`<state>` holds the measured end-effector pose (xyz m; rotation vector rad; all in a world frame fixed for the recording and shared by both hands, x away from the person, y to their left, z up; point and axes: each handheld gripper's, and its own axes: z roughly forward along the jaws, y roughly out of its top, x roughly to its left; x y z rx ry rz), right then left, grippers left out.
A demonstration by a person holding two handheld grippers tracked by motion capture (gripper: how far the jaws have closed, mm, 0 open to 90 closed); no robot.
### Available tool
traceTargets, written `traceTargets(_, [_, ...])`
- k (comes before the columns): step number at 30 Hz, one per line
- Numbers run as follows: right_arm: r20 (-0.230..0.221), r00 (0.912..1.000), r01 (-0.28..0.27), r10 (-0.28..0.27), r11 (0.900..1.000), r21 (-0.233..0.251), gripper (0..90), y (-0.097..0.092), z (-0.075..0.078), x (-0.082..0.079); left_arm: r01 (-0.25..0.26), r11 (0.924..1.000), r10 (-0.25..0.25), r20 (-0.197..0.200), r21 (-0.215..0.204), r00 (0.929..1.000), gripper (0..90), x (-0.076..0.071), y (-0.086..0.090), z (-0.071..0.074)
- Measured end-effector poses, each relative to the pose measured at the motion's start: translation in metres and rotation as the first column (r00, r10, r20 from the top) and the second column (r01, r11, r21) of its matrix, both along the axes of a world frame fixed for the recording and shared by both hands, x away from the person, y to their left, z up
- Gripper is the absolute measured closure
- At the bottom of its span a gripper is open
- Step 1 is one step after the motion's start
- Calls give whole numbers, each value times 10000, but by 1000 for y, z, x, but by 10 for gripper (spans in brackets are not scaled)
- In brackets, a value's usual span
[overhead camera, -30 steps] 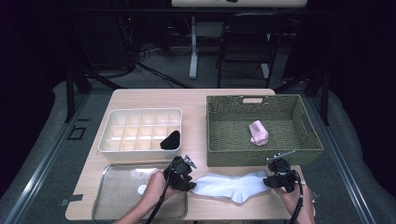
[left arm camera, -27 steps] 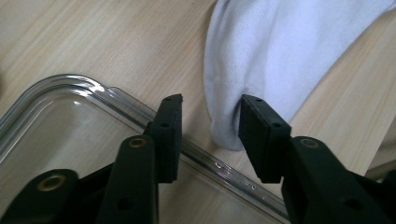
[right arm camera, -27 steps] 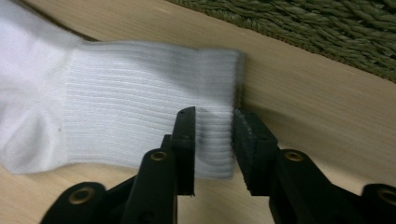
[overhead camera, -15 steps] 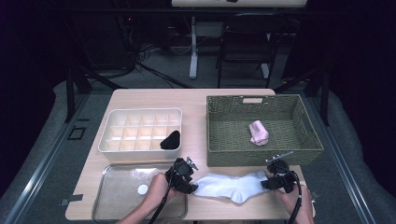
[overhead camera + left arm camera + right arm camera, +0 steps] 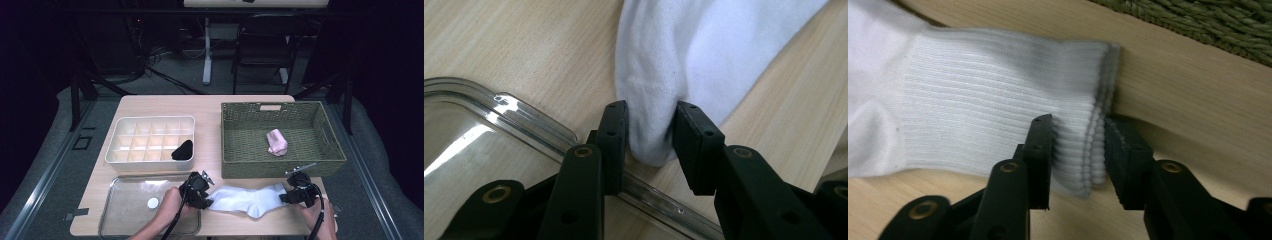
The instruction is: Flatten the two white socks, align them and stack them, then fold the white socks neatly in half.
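White sock flat on the table, just in front of the green wicker basket, stretched between both tools. Left gripper clamped on the toe end, jaws just closing, cloth bunched between the pads, beside the clear tray. Right gripper pinching the ribbed cuff, jaws likewise just closing. Pink sock inside the basket; black sock in the white divider box, left of the basket.

I am working in a lab-like recording room. A lone wooden table stands on grey flooring, ringed by dark curtains, floor cables and a folding chair.
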<state>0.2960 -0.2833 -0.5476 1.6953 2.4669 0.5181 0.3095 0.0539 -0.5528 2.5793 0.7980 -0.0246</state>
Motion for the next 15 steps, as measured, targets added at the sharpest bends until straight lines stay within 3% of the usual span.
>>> traceTargets(6, [-116,9999,-11,14,9996,292,742,-1,0,0,30,10000,-30,-37,-55,10000,690,0,0,0])
traceTargets(15, [-205,9998,68,-57,9986,524,762,-3,3,0,74,9999,-76,-86,-135,9999,731,2,1,0])
